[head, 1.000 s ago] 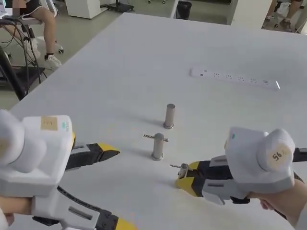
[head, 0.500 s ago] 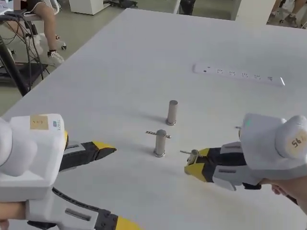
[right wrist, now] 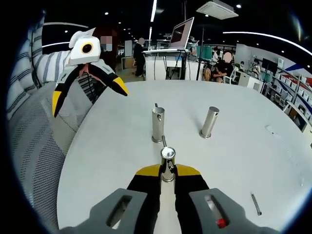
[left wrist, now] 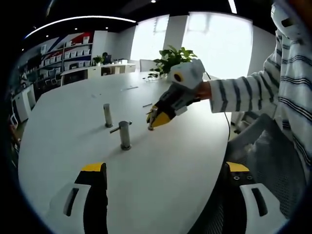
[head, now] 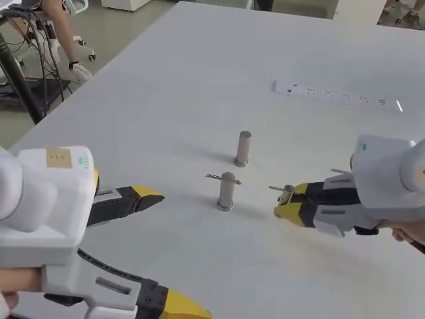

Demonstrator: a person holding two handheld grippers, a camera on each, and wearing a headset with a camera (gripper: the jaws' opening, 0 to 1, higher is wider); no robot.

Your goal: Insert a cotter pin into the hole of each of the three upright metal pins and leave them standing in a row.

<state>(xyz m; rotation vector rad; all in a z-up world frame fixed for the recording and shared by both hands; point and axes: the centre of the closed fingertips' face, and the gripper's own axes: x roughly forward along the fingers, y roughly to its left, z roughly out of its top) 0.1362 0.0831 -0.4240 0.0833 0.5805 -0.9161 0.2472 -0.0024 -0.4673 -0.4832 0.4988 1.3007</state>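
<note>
Two metal pins stand upright mid-table: a plain one [head: 243, 147] [right wrist: 209, 121] at the back, and in front of it one [head: 227, 191] [right wrist: 157, 124] with a cotter pin through its head. My right gripper [head: 291, 199] [right wrist: 168, 170] is shut on a third metal pin [head: 288, 192] [right wrist: 168, 158], held upright to the right of those two, with a cotter pin across its top. Whether it touches the table I cannot tell. My left gripper [head: 166, 252] [left wrist: 164, 168] hangs open and empty at the near left, well short of the pins.
A white power strip [head: 339, 96] lies at the far right of the white table [head: 199, 80]. A loose cotter pin [right wrist: 255, 204] [head: 339, 171] rests on the table beside my right gripper. People and chairs are beyond the table's far left edge.
My right gripper has carried the held pin to the right and away from me, up level with the middle pin. The left gripper has hardly moved; the head camera has shifted.
</note>
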